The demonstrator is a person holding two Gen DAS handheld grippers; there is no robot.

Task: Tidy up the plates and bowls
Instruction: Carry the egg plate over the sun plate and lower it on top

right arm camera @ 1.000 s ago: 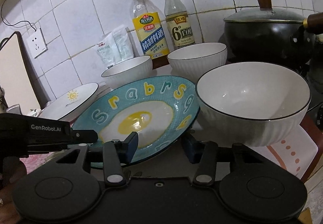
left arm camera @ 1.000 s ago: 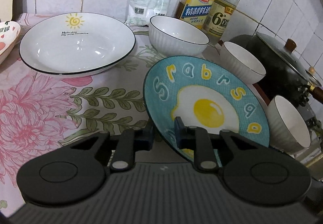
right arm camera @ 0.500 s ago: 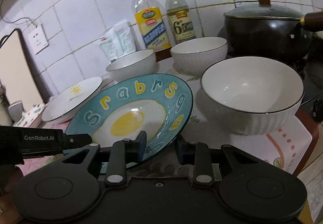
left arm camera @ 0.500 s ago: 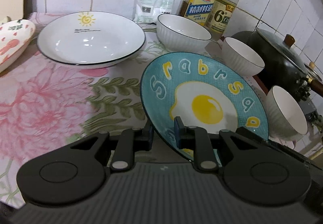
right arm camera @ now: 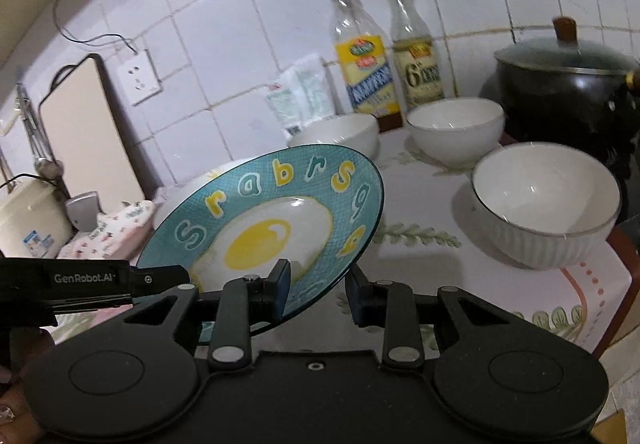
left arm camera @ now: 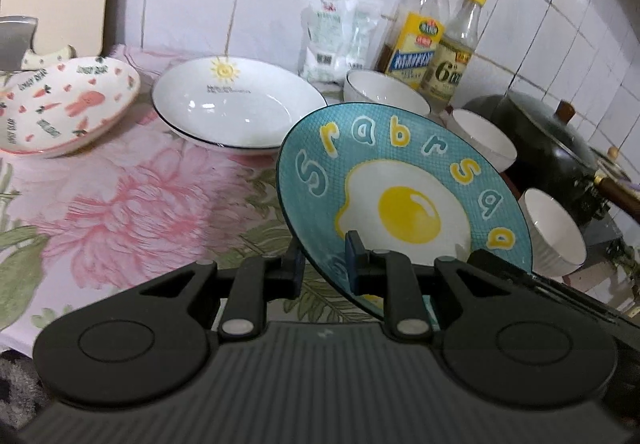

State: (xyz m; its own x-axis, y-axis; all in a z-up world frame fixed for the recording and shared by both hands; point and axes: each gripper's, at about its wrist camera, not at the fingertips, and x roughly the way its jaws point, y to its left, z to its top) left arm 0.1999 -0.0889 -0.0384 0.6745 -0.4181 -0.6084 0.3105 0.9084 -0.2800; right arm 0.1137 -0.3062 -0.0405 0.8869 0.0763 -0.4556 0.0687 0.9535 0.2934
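Observation:
A blue plate with a fried-egg picture [left arm camera: 400, 180] [right arm camera: 272, 212] hangs tilted above the floral cloth. My left gripper [left arm camera: 324, 264] is shut on its near rim, one pad above and one below. My right gripper [right arm camera: 318, 284] grips the same rim further right, shut on it. The left gripper's body [right arm camera: 80, 280] shows at the left edge of the right wrist view. Beyond lie a white sun plate [left arm camera: 240, 108] and a pink heart-shaped dish [left arm camera: 60, 104]. Three white ribbed bowls [right arm camera: 340, 132] [right arm camera: 456, 128] [right arm camera: 544, 200] stand to the right.
Two bottles [right arm camera: 364, 56] [right arm camera: 416, 52] and a white bag [left arm camera: 336, 40] stand against the tiled wall. A black lidded pot [right arm camera: 560, 88] sits at the right. A cutting board [right arm camera: 88, 128] and a cream appliance [right arm camera: 28, 220] stand at the far left.
The blue plate has risen off the cloth with both grippers on it. The right gripper's jaws narrowed onto the rim. The pink dish has come into the left wrist view.

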